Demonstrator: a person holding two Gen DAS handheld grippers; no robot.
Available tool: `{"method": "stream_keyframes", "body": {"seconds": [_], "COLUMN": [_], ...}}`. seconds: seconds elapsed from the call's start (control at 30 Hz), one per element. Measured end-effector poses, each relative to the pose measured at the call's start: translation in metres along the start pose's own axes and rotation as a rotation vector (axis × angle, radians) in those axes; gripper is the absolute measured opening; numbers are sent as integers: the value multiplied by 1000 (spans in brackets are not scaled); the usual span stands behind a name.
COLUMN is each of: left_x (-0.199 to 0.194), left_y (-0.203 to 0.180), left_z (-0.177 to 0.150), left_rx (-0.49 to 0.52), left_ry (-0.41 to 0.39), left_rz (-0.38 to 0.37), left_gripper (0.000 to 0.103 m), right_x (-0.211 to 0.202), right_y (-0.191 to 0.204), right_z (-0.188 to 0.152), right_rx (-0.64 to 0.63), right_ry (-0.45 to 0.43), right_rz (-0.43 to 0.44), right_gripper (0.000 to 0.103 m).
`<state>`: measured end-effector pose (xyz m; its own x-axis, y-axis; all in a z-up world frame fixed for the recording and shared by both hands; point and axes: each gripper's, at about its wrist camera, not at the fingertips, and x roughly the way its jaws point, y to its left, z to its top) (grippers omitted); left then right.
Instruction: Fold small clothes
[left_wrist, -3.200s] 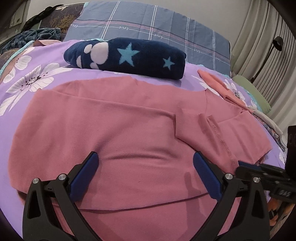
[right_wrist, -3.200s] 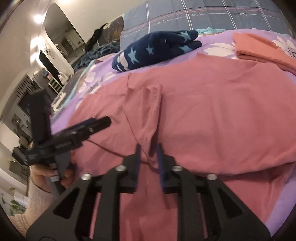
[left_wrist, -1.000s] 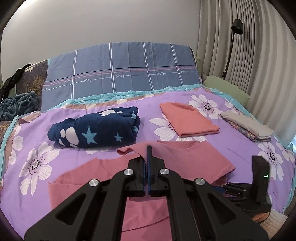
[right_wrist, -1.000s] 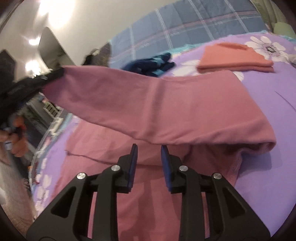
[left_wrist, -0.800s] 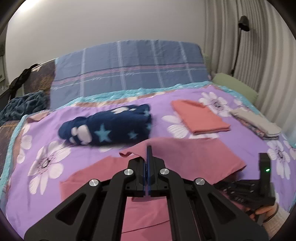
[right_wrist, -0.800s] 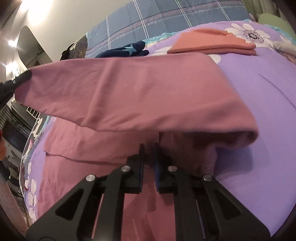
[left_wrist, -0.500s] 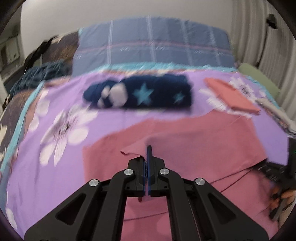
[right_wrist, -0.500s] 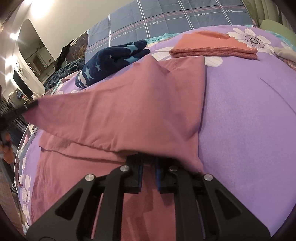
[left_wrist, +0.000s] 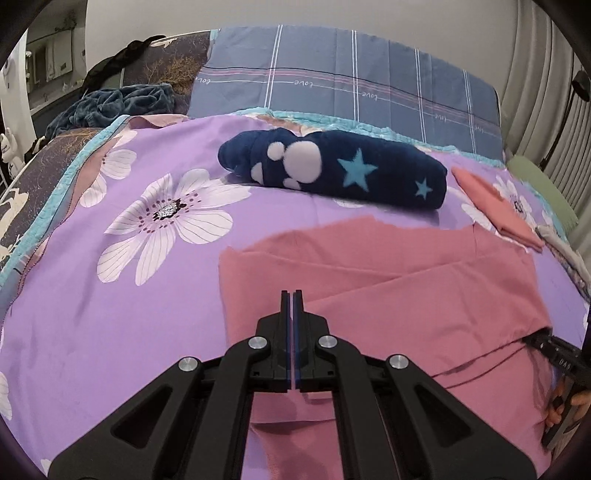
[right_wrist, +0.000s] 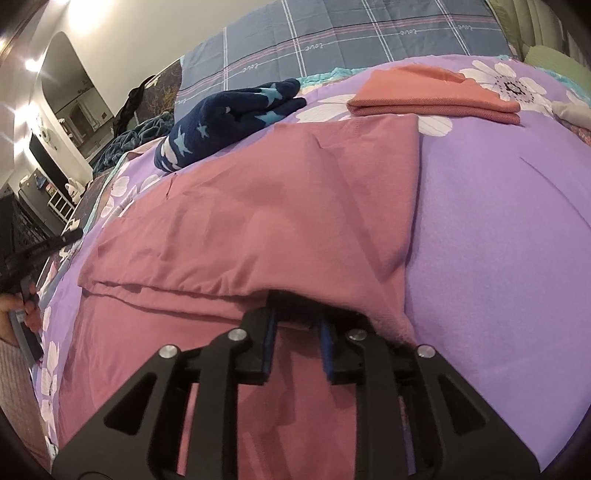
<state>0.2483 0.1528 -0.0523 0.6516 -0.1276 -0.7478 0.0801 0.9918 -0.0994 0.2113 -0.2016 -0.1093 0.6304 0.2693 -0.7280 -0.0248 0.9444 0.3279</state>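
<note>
- Pink garment (left_wrist: 388, 295) lies spread on the purple floral bedspread (left_wrist: 147, 258), just in front of a rolled navy star-print blanket (left_wrist: 332, 170). One flap is doubled over the lower layer, its edge running diagonally across the cloth.
- Left gripper (left_wrist: 292, 295) hangs over the left part of the garment, jaws pressed together. No cloth shows between the fingertips, so it looks closed on nothing; likely the corner has been let go there to set the fold line.
- Right gripper (right_wrist: 295, 317) sits at the near right edge, its tips tucked under the folded flap. Blue pads (right_wrist: 269, 343) stand visibly apart. Whether any fabric is pinched at the hidden tips cannot be told.
- Judgement: the first fold is laid; the tool under the flap suggests that edge is being settled or released.
- A folded salmon-coloured garment (right_wrist: 436, 96) rests well apart toward the headboard, with a grey folded piece (left_wrist: 561, 247) beside it: apparently the done pile.
- Next likely need: a second fold across the doubled garment, keeping edges aligned so the thin knit does not bunch.
</note>
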Motion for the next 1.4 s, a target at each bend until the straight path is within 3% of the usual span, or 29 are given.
{"method": "stream_keyframes", "body": {"seconds": [0.1,0.17,0.2,0.23,0.3,0.37,0.4,0.53,0.63,0.77,0.83,0.97,1.13,1.2,1.3,1.4], "left_x": [9,17,20,25,41,45,44,2,-17,12,26,14,2,18,53,51], "left_y": [-4,-11,-14,-20,-29,-31,-32,-42,-39,-28,-23,-14,-37,-44,-35,-17], "left_z": [-6,-18,-22,-27,-34,-34,-32,-10,2,-14,-28,-29,-18,-17,-22,-19], "left_rx": [18,33,45,73,116,110,114,161,181,196,198,127,135,133,84,19], "left_ry": [56,108,120,128,171,163,160,24,-18,101,144,86,0,20,99,76], "left_rz": [-32,-75,-78,-69,-22,-7,-21,-1,57,84,150,121,23,10,126,80], "left_gripper": [2,24,43,47,46,22,2,2,2,8,25,25,32,32,32,37], "right_x": [0,0,0,0,0,0,0,0,0,0,1,1,1,1,1,1], "right_y": [3,3,2,2,2,2,2,3,2,3,3,3,4,4,5,5], "right_z": [0,0,0,0,0,0,-1,-1,-1,-1,-1,-1,-1,-1,-1,-1], "right_rx": [-17,-15,-14,-13,-14,-14,-13,-10,-10,-13,-12,-13,-21,-25,-29,-29], "right_ry": [-2,-1,-1,-1,-1,-1,-1,-1,-1,-2,-1,-1,-1,-1,-1,-2], "right_rz": [-4,-1,0,1,0,1,1,4,4,1,2,2,0,-1,-2,1], "right_gripper": [26,26,26,26,26,26,26,26,26,26,26,27,29,30,30,31]}}
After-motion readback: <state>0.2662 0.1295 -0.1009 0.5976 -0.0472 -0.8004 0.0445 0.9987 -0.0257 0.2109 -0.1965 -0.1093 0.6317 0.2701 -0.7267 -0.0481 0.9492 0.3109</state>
